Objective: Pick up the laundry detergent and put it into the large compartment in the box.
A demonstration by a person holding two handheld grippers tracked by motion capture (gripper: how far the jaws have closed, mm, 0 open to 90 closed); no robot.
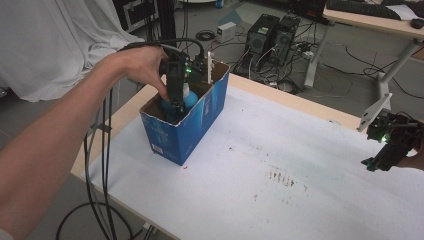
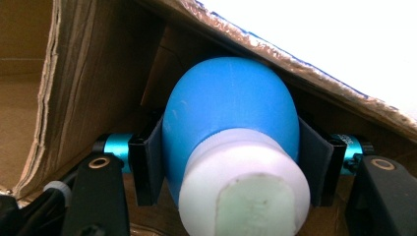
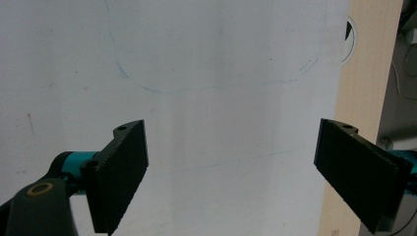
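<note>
A blue cardboard box stands open at the table's left. My left gripper reaches down into it and is shut on a blue bulb-shaped object with a white neck, also seen in the box as the blue bulb. Both pads press its sides, with the box's brown inner wall close behind. At the table's right edge my right gripper hovers open; its jaws stand wide apart over the white table cover, nothing between its fingertips.
A white sheet covers the wooden table, stained with dark specks. Cables trail off the left edge. Computer towers and a desk stand on the floor beyond.
</note>
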